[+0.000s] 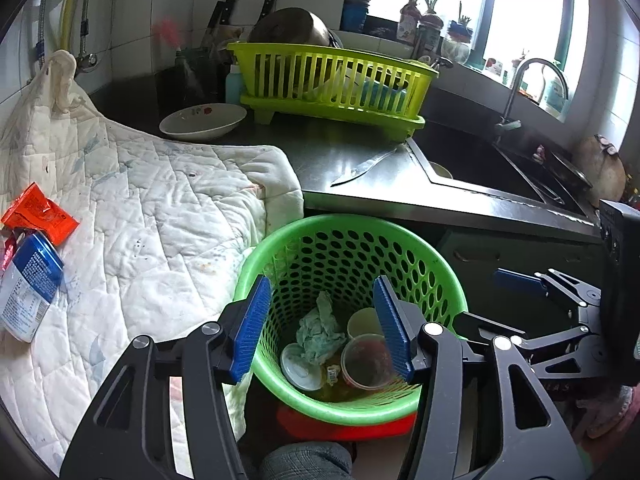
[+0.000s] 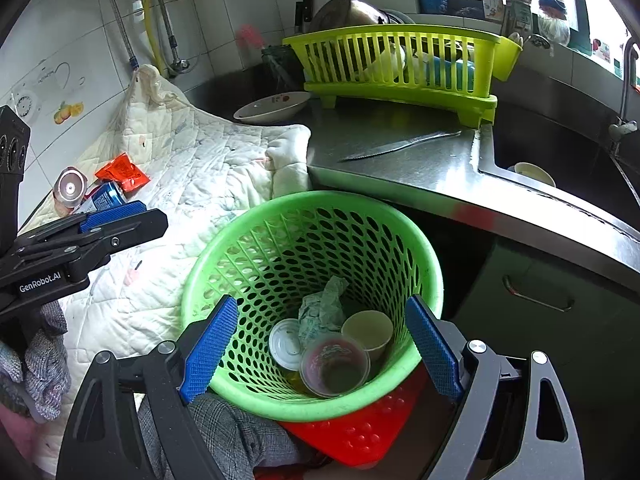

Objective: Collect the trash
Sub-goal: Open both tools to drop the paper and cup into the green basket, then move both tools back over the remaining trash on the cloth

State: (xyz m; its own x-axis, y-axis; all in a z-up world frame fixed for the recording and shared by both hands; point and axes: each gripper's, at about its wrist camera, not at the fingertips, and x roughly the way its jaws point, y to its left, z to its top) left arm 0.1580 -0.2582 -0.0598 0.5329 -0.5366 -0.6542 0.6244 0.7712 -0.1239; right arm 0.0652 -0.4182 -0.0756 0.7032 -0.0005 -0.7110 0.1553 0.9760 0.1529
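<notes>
A green perforated trash basket [image 1: 440, 280] [image 2: 400, 248] stands below the counter edge. It holds a crumpled tissue [image 1: 320, 330] [image 2: 322, 308], a paper cup [image 2: 368, 334], a clear plastic cup [image 2: 334, 366] and a white lid [image 2: 284, 342]. My left gripper [image 1: 326, 328] is open and empty above the basket. My right gripper [image 2: 324, 344] is open and empty above it too. On the quilted cloth [image 1: 160, 220] [image 2: 192, 184] lie an orange wrapper [image 1: 38, 214] [image 2: 124, 172], a blue-white can [image 1: 28, 292] [image 2: 104, 196] and a pink-silver can [image 2: 70, 188].
A lime dish rack [image 1: 332, 80] [image 2: 400, 64], a white bowl [image 1: 202, 120] [image 2: 272, 108] and a knife [image 1: 360, 168] [image 2: 400, 144] sit on the steel counter. The sink [image 1: 480, 168] [image 2: 560, 152] is to the right. A red stool [image 2: 360, 432] sits under the basket.
</notes>
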